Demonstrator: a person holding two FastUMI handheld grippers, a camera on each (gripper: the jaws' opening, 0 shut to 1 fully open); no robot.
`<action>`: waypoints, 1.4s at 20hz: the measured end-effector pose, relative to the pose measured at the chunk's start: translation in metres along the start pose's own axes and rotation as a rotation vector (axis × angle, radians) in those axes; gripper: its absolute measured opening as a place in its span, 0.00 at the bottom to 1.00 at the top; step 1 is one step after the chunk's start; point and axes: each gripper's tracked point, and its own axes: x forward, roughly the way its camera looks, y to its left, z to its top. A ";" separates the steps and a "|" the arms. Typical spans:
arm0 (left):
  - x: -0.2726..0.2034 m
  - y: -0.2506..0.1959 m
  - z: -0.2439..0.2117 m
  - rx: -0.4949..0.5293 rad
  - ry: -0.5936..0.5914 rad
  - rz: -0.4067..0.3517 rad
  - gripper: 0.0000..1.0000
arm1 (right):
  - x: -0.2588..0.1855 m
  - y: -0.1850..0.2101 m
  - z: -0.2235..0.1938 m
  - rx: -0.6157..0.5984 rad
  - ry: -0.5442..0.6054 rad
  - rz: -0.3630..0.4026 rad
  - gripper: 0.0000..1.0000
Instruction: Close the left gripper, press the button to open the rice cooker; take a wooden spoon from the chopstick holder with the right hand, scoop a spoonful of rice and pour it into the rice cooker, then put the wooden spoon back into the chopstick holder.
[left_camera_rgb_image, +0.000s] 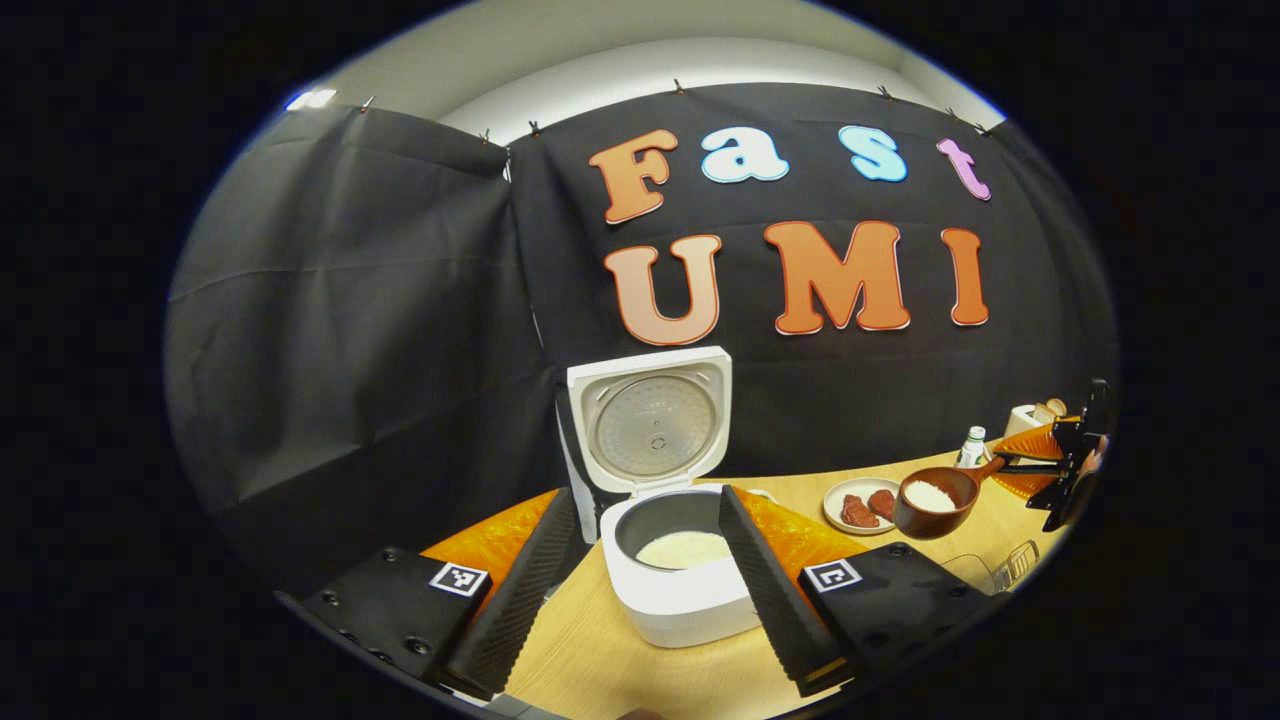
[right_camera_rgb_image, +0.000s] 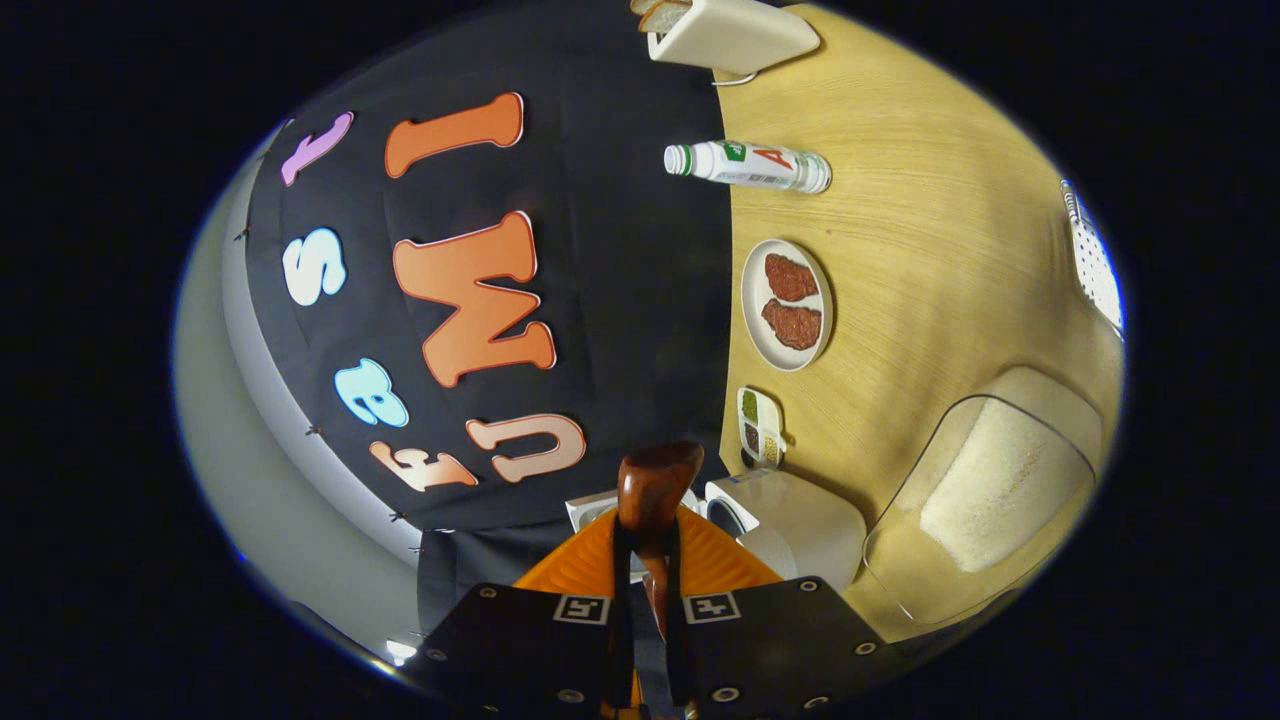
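Here the wooden table (left_camera_rgb_image: 600, 660) (light grain) bears the rice cooker (left_camera_rgb_image: 675, 590).

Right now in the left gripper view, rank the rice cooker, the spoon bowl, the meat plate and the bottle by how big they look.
1. Rice cooker, largest.
2. Spoon bowl and meat plate: about alike, too close to rank.
3. Bottle, smallest, though it stands farther back.

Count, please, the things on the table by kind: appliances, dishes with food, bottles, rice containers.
Appliances: 2, the rice cooker and the toaster.
Dishes with food: 2, the plate of meat and the small divided dish.
Bottles: 1, the bottle.
Rice containers: 1, the clear box.
Total: 6.
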 end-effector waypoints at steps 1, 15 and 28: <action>0.000 0.006 -0.001 -0.002 0.000 0.011 0.99 | 0.006 0.003 -0.006 -0.007 0.010 -0.001 0.13; -0.006 0.104 -0.029 -0.021 0.019 0.150 0.96 | 0.121 0.060 -0.090 -0.160 0.083 -0.013 0.12; 0.009 0.152 -0.068 -0.037 0.084 0.197 0.95 | 0.199 0.054 -0.119 -0.582 0.011 -0.145 0.13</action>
